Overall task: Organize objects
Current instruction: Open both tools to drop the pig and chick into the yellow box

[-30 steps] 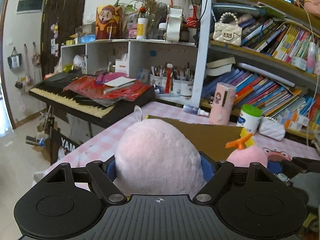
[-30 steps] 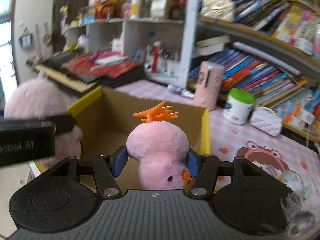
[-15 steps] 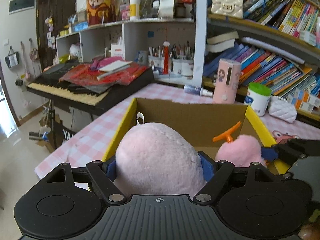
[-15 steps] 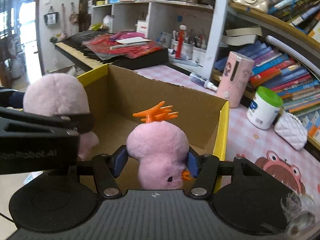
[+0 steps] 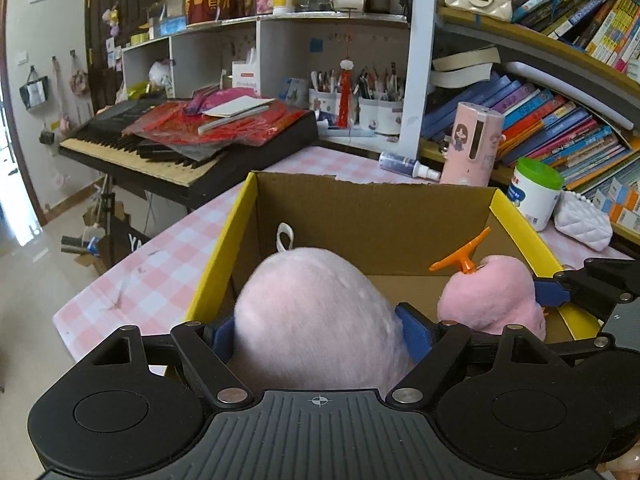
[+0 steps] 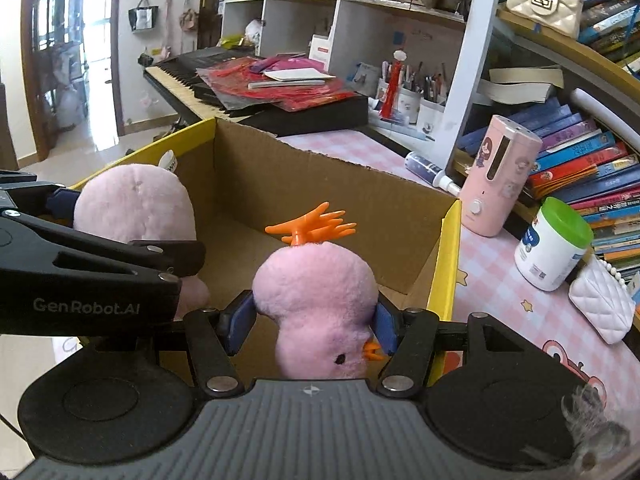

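My left gripper (image 5: 320,336) holds a large pink plush (image 5: 316,320) over the near left part of an open cardboard box with yellow rims (image 5: 376,216). Its blue pads still touch the plush's sides while the jaws are opening. My right gripper (image 6: 314,322) is shut on a smaller pink plush bird (image 6: 316,280) with an orange crest and beak, over the box's near right part. In the right wrist view the large plush (image 6: 132,200) hangs at the left, just inside the box (image 6: 320,176). The left wrist view shows the bird (image 5: 488,296) at the right.
The box stands on a pink checked tablecloth (image 5: 160,276). Behind it lie a spray bottle (image 5: 404,164), a pink cylinder device (image 5: 472,144), a green-lidded white jar (image 5: 534,192) and a white quilted purse (image 5: 584,224). A keyboard (image 5: 160,148) stands at the left, bookshelves at the right.
Both grippers moved forward and down with their plush toys, from in front of the box to over its opening. The box's inside now shows.
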